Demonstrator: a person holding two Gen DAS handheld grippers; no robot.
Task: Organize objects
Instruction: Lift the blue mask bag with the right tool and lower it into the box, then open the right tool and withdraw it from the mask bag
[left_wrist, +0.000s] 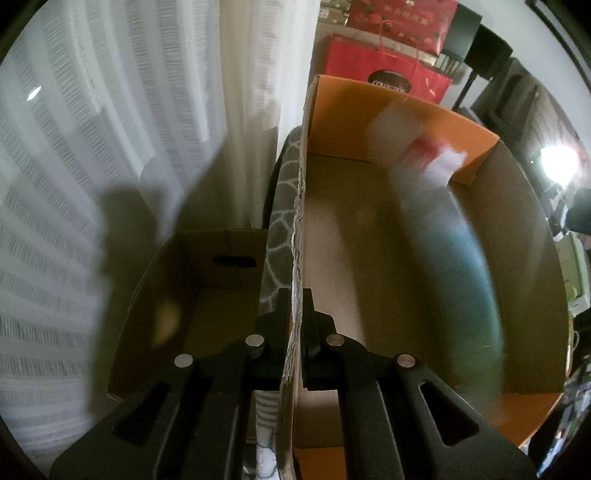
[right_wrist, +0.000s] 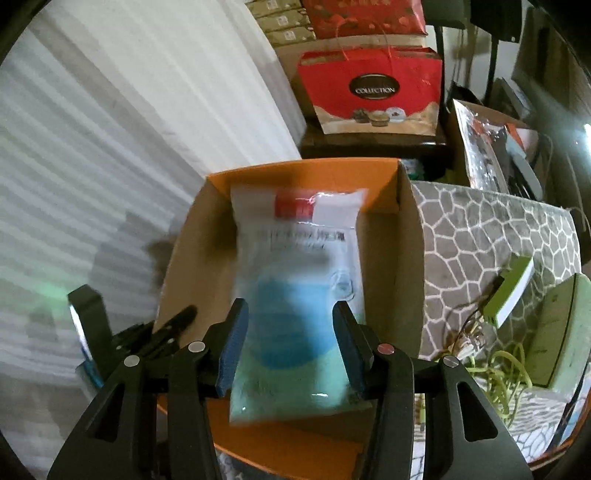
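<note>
Cardboard box (right_wrist: 408, 236), orange-rimmed and brown inside, fills the frame's centre, with a blurred clear packet (right_wrist: 295, 295) of blue contents and a red label between the right gripper (right_wrist: 290, 345)'s parted jaws, while the left gripper (left_wrist: 295, 321) pinches the box wall.

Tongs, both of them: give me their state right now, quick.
Left tongs: shut on the cardboard box wall.
Right tongs: open, blue-and-white packet between the pads over the box, not pinched.
</note>
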